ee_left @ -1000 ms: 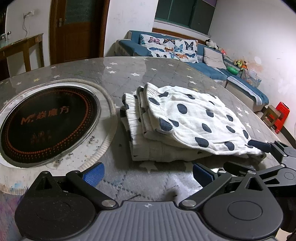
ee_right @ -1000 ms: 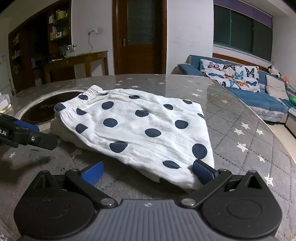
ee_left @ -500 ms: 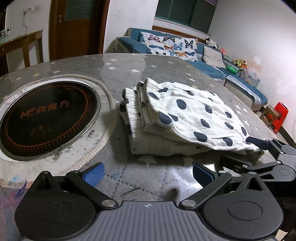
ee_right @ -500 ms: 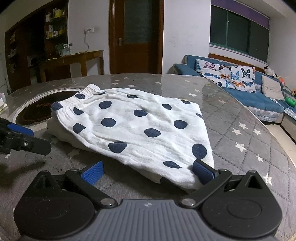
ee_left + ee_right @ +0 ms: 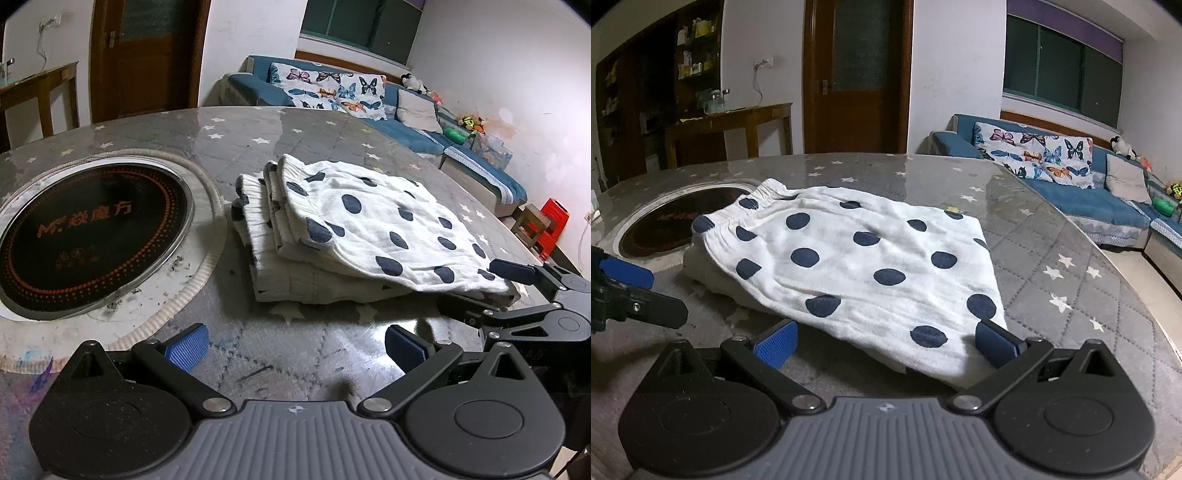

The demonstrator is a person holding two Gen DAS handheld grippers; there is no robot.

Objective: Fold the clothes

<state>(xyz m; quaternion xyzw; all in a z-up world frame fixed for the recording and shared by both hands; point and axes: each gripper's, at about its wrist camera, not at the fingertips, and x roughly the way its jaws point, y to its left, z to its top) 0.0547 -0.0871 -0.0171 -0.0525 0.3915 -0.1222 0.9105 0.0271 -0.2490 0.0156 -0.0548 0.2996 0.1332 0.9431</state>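
A white garment with dark blue dots point(image 5: 369, 225) lies folded in a flat stack on the grey star-patterned table point(image 5: 295, 140); it also shows in the right wrist view point(image 5: 857, 258). My left gripper point(image 5: 295, 345) is open and empty, hovering over bare table short of the stack's near edge. My right gripper point(image 5: 884, 343) is open and empty at the garment's near corner, its right pad beside the cloth; it also shows at the right edge of the left wrist view point(image 5: 491, 288). The left gripper's finger shows at the left edge of the right wrist view point(image 5: 628, 291).
A round black induction hob point(image 5: 88, 232) is set into the table left of the garment. The table's curved edge point(image 5: 1145, 295) runs on the right. Beyond stand a blue sofa point(image 5: 1071, 184), a wooden side table point(image 5: 731, 125) and a door point(image 5: 857, 74).
Both grippers have drawn back a little from the folded garment and risen slightly. The garment has not moved. Both stay open.
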